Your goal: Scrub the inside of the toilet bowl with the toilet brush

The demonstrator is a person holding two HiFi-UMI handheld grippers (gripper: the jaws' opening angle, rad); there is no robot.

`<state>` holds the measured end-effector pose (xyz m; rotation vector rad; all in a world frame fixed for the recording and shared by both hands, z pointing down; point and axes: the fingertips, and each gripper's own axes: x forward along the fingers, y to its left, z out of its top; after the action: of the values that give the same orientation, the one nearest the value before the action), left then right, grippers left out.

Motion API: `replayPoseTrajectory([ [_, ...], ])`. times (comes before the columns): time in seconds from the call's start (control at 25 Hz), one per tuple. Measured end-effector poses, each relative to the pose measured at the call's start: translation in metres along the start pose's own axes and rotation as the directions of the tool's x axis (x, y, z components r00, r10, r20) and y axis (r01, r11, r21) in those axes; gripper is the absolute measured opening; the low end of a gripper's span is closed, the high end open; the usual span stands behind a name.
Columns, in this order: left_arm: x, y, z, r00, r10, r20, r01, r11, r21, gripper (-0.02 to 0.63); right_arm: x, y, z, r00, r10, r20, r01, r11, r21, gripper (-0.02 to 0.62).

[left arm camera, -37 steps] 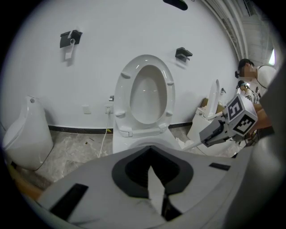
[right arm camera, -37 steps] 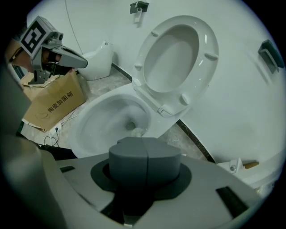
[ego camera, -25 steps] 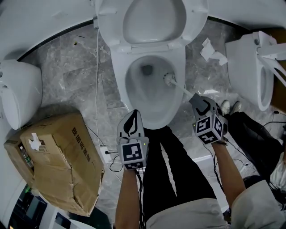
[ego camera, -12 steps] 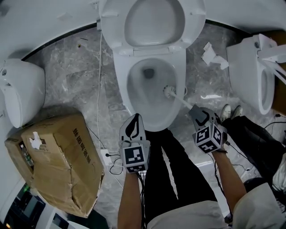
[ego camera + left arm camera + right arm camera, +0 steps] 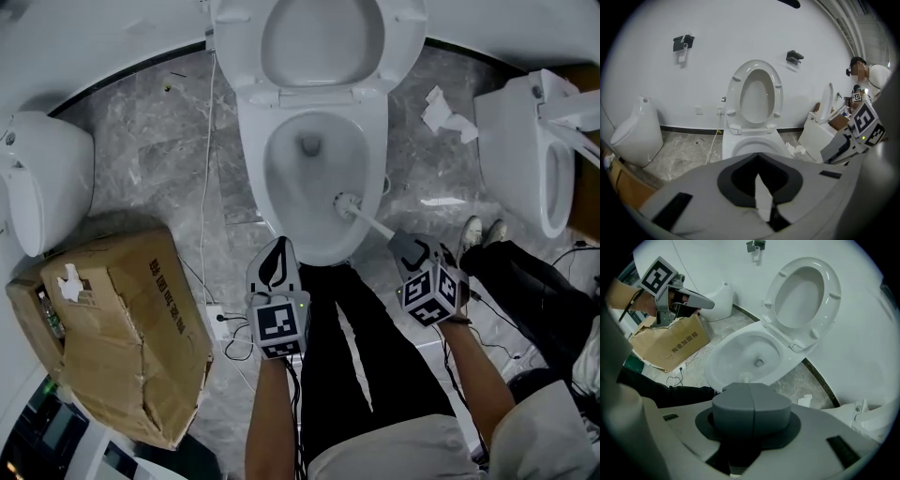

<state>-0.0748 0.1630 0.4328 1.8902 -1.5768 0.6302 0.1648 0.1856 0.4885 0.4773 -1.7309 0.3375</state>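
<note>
A white toilet (image 5: 317, 251) stands with its seat and lid (image 5: 323, 42) raised. A white toilet brush (image 5: 348, 202) has its head inside the bowl, low on the right wall near the front rim. Its handle slants down-right into my right gripper (image 5: 405, 246), which is shut on it just outside the rim. In the right gripper view the brush head (image 5: 745, 377) peeks out over the shut jaws (image 5: 750, 391) above the bowl (image 5: 740, 350). My left gripper (image 5: 275, 265) hangs in front of the bowl, shut and holding nothing. The left gripper view looks at the toilet (image 5: 754, 101) over its jaws (image 5: 757, 159).
A dented cardboard box (image 5: 122, 328) lies at the left, with a urinal (image 5: 42, 178) beyond it. A second toilet (image 5: 525, 141) stands at the right, with crumpled paper (image 5: 445, 112) on the floor beside it. A white cable (image 5: 204, 169) runs along the toilet's left side. My black-trousered legs (image 5: 361, 356) are below.
The brush head has slid from the middle of the bowl's right wall toward the front rim. My right gripper has drawn back with it. The left gripper has stayed in front of the bowl.
</note>
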Motion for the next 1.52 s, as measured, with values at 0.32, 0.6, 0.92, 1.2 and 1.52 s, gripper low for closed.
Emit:
replayPoseTrajectory([
  [0.32,-0.008,0.002,-0.013,0.999,0.026,-0.022,-0.027,0.999,-0.041,0.026,0.006,0.031,-0.001,0.99,0.143,-0.008,-0.142,0.988,0.065,0.166],
  [0.6,-0.011,0.002,-0.008,0.999,0.027,-0.025,-0.027,0.999,-0.029,0.026,0.004,0.047,0.007,0.959,0.282,0.018,-0.282,0.948,0.15,0.167],
  [0.92,-0.007,0.004,-0.01,0.999,0.032,-0.028,-0.033,0.999,-0.04,0.026,0.012,0.059,0.019,0.914,0.397,0.085,-0.405,0.902,0.149,0.17],
  [1.2,-0.008,0.012,-0.024,0.998,0.036,-0.052,-0.039,0.998,-0.051,0.026,0.032,0.06,0.039,0.889,0.417,0.188,-0.452,0.866,0.216,0.17],
  [1.52,-0.001,0.024,-0.026,0.997,0.041,-0.061,-0.044,0.998,-0.053,0.026,0.047,0.047,0.061,0.869,0.431,0.242,-0.487,0.831,0.269,0.169],
])
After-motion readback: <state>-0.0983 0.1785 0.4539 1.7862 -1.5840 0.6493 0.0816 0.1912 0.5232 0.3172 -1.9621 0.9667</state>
